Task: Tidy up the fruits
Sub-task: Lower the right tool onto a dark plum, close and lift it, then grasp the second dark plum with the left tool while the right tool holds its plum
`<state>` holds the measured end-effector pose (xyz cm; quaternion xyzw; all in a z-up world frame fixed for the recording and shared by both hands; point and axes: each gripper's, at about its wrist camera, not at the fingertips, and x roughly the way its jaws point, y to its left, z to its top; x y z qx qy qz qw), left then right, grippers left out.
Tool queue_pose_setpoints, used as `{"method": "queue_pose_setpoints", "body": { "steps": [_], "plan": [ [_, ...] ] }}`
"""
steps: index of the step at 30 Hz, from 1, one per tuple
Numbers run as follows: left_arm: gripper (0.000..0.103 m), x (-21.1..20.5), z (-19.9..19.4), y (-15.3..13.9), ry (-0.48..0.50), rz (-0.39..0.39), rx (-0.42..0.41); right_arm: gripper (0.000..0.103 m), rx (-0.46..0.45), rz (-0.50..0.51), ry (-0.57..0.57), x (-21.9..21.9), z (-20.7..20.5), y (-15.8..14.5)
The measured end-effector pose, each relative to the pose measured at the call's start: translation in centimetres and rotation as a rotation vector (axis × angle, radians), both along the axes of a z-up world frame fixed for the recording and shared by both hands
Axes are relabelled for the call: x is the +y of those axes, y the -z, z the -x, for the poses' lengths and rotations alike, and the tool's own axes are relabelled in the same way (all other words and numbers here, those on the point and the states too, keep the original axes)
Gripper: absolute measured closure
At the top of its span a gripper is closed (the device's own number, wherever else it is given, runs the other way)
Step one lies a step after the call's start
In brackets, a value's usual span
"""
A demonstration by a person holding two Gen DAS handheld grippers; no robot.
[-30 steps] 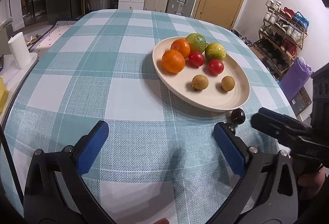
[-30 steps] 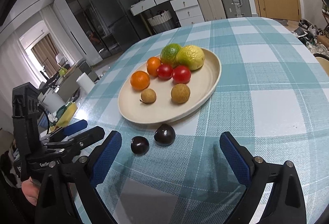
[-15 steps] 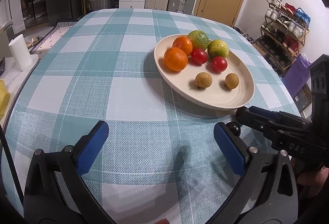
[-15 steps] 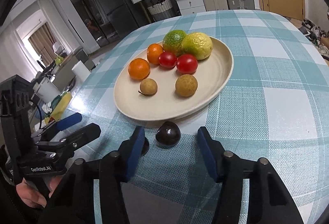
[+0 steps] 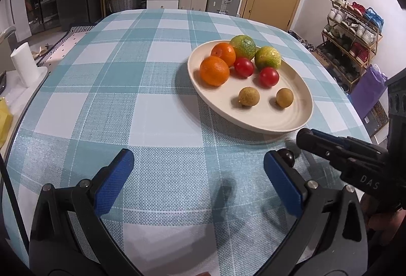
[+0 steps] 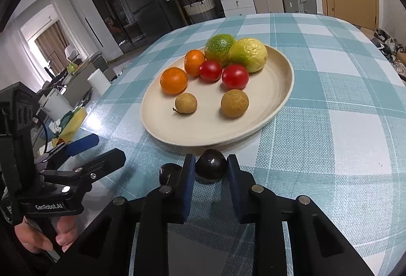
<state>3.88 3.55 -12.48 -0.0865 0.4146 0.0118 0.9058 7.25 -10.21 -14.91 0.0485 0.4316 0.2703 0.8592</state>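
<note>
Beside plate (image 6: 284,96) | right gripper (image 6: 210,169) jaws clamp dark glossy plum (image 6: 211,167) (round) | left gripper (image 5: 198,169) jaws agape

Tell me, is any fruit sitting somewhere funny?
Yes. Two dark round fruits lie on the tablecloth, not on the plate with the rest. One dark fruit sits just below the plate's rim, between the right gripper's closing pads; the other dark fruit lies beside it.
</note>
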Motion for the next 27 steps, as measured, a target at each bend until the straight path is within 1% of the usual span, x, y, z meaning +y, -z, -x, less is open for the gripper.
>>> {"method": "queue_pose_setpoints", "body": {
  "steps": [7,14,18,25,26,27],
  "plan": [
    [0.001,-1.4,-0.2,-0.1,0.045,0.004,0.008,0.077,-0.016,-0.049,0.025,-1.8,0.4,-0.7],
    [0.001,-3.3,-0.8,0.3,0.109,0.022,0.034,0.077,-0.043,-0.065,0.048,-3.4,1.0,-1.5],
    [0.002,-4.7,-1.4,0.6,0.133,-0.010,0.046,0.077,-0.060,-0.077,0.063,-4.4,1.3,-2.1],
    [0.002,-6.6,-2.4,1.0,0.174,-0.026,0.055,0.077,-0.087,-0.084,0.084,-5.9,1.5,-2.7],
    [0.002,-6.7,-2.6,1.2,0.175,-0.034,0.060,0.077,-0.086,-0.085,0.086,-6.1,1.6,-2.7],
    [0.005,-6.8,-2.7,1.3,0.174,-0.037,0.064,0.077,-0.086,-0.088,0.087,-6.2,1.6,-2.7]
  ]
}}
